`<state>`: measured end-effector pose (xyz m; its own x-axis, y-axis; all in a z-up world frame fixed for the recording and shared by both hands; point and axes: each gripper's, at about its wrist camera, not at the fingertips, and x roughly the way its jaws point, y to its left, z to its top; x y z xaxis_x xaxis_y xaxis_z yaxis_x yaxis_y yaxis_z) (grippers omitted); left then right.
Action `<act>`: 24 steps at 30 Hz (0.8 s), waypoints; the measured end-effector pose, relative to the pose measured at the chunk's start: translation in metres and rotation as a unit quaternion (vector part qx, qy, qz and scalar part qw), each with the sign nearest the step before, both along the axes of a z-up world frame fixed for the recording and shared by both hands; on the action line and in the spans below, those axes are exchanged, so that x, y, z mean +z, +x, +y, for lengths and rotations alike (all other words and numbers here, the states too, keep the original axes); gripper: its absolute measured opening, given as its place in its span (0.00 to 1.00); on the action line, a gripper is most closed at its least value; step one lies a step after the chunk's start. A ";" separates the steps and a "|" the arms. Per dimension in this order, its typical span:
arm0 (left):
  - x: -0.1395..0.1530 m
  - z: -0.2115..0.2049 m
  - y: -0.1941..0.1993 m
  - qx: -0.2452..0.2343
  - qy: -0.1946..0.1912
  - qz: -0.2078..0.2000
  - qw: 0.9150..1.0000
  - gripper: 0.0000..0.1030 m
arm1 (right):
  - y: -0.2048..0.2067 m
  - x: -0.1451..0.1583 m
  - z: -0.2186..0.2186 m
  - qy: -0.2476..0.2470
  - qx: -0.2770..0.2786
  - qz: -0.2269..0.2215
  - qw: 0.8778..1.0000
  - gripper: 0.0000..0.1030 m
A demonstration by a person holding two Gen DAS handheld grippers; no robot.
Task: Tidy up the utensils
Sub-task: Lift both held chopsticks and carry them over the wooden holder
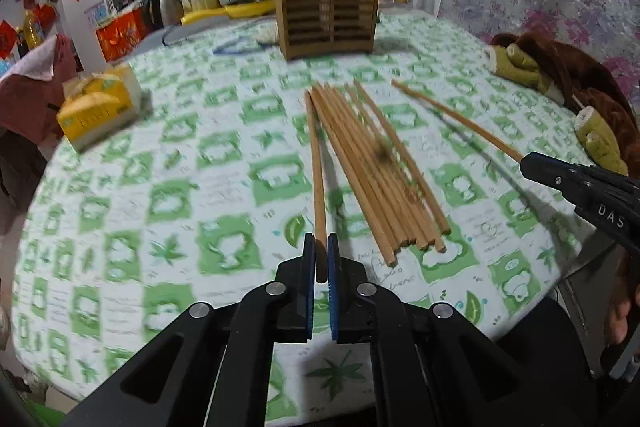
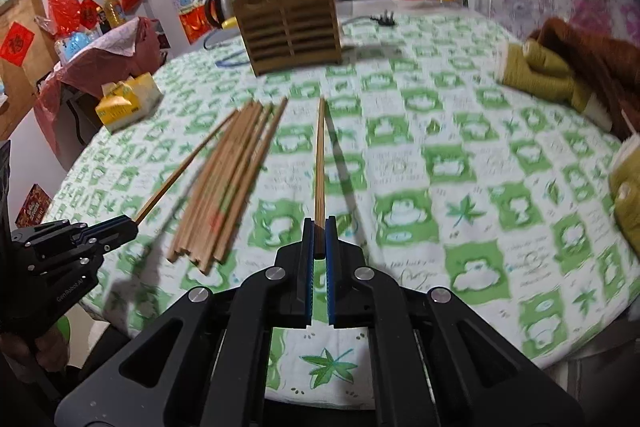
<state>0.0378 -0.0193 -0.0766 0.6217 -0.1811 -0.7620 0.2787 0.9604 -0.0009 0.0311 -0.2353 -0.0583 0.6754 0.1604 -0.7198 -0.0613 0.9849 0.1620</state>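
A pile of several wooden chopsticks lies on the green-and-white tablecloth; it also shows in the right wrist view. My left gripper is shut on one chopstick that points forward, left of the pile. My right gripper is shut on another chopstick, right of the pile. The right gripper shows in the left view with its chopstick. The left gripper shows in the right view. A brown slatted wooden utensil holder stands at the far side of the table, also in the right view.
A yellow tissue pack sits at the table's left edge. A brown and olive plush toy lies at the right edge. Cables lie near the holder. Appliances, bottles and red decorations crowd the background.
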 end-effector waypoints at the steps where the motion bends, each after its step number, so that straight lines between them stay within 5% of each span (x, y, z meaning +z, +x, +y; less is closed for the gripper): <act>1: 0.007 0.001 -0.002 -0.001 0.000 -0.009 1.000 0.06 | 0.000 0.005 -0.001 0.001 0.000 -0.005 1.000 0.06; 12: 0.085 0.009 -0.009 -0.010 -0.004 -0.100 0.995 0.06 | 0.003 0.063 -0.009 0.005 -0.008 -0.076 0.997 0.06; 24: 0.127 0.020 0.030 -0.011 -0.004 -0.122 0.992 0.06 | 0.038 0.113 -0.007 0.011 0.015 -0.116 0.993 0.06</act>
<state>0.0681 0.0009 0.0507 0.7830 -0.2034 -0.5878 0.2935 0.9540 0.0609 0.0692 -0.2420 0.0547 0.8176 0.1971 -0.5410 -0.1283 0.9783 0.1626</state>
